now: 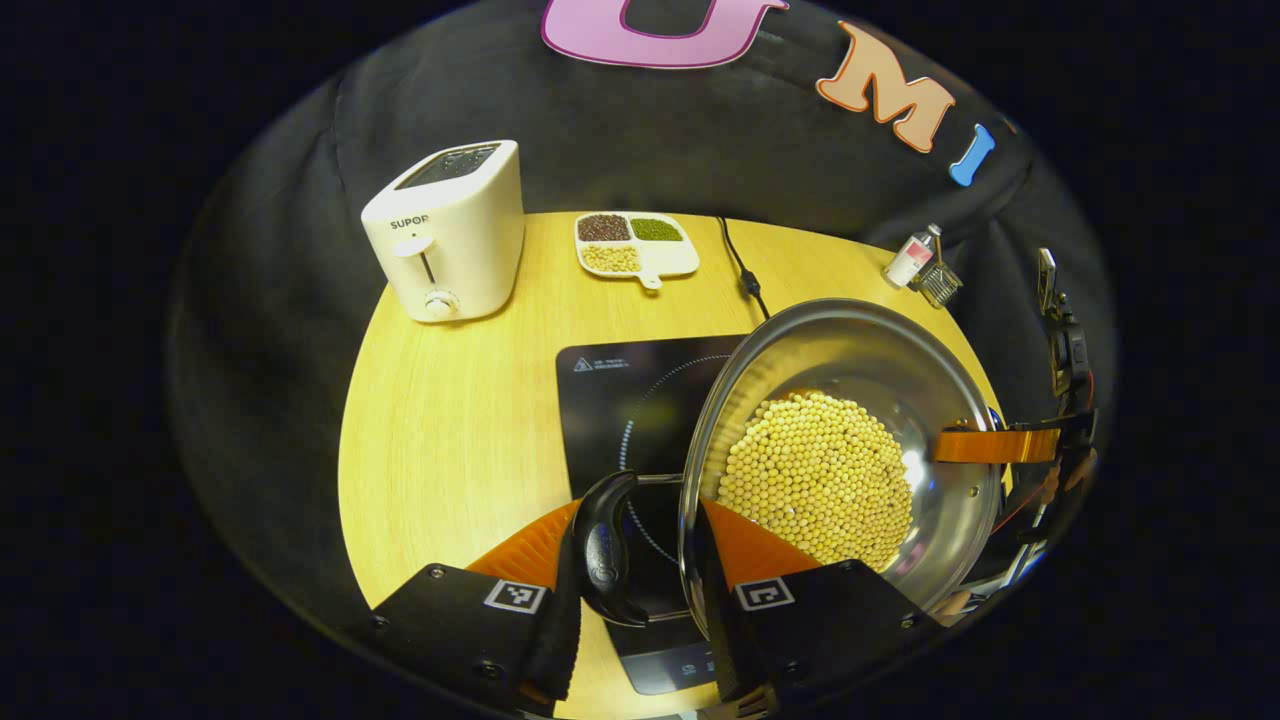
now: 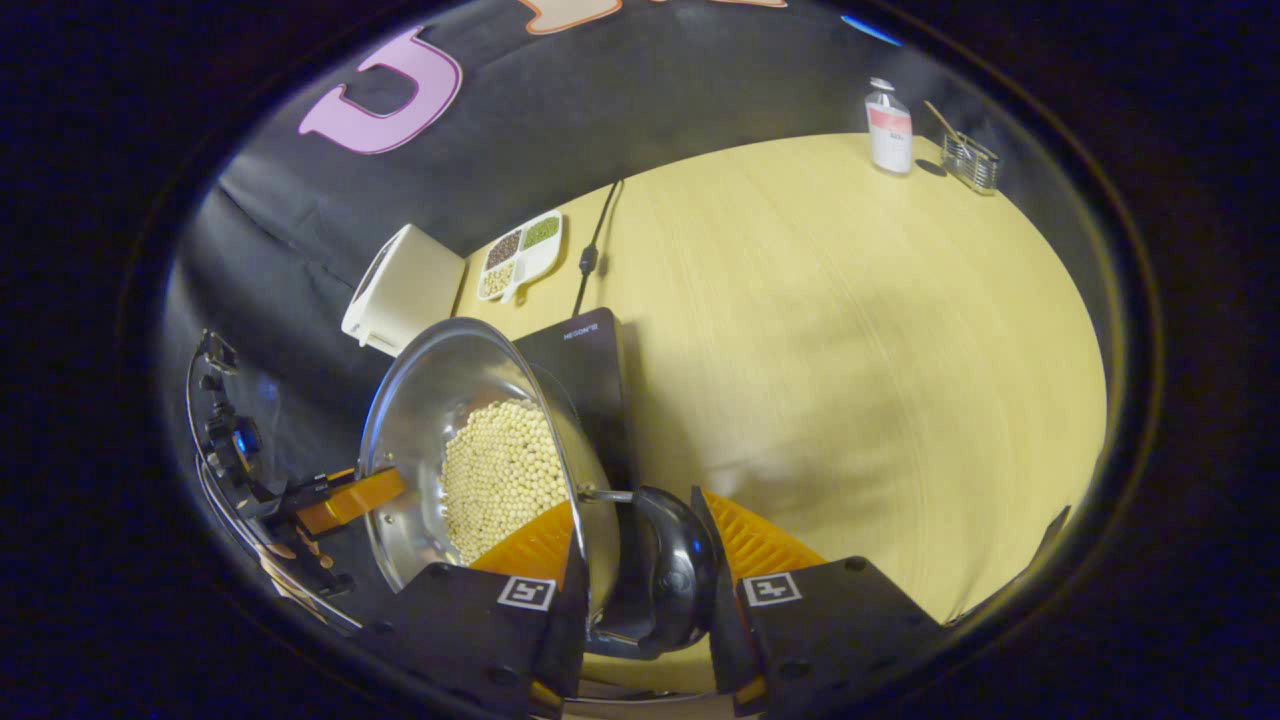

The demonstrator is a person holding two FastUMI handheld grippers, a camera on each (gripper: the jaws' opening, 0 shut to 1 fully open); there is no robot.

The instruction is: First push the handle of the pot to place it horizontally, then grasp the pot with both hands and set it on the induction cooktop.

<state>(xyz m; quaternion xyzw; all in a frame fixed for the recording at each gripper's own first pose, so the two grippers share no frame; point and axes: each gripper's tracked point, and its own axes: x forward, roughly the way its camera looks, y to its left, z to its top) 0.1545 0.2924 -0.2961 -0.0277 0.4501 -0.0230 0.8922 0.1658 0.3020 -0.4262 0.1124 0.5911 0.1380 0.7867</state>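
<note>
Table (image 1: 450,420), round, light wood, backed by black cloth. Cooktop (image 1: 620,400), black glass, sits mid-table; cord (image 1: 740,265) runs from it toward the back edge.

Pot (image 1: 850,440), steel, wide & shallow, w/ a bed of pale beans (image 1: 815,475) in the bottom. It's held up over the cooktop's right part, tilted in both views; can't tell if its base touches the glass. Right gripper view: pot (image 2: 440,420) w/ cooktop (image 2: 590,370) just behind it.

Left gripper (image 1: 640,560): fingers either side of the pot's black handle (image 1: 605,545) & the rim next to it, closed onto them as far as I can see. Right gripper (image 2: 640,580): same on the opposite black handle (image 2: 665,570), fingers clamped on handle & rim. Each view also shows the other gripper at the far rim, e.g. right gripper (image 1: 1000,445) and left gripper (image 2: 340,500).

Toaster (image 1: 445,230), white, back left of table. Tray (image 1: 635,245), white, 3 compartments of dark, green & pale grains, just right of toaster. Bottle (image 2: 888,128) w/ pink label & small wire holder (image 2: 970,160) beside it, far back right edge, well apart from the rest.
</note>
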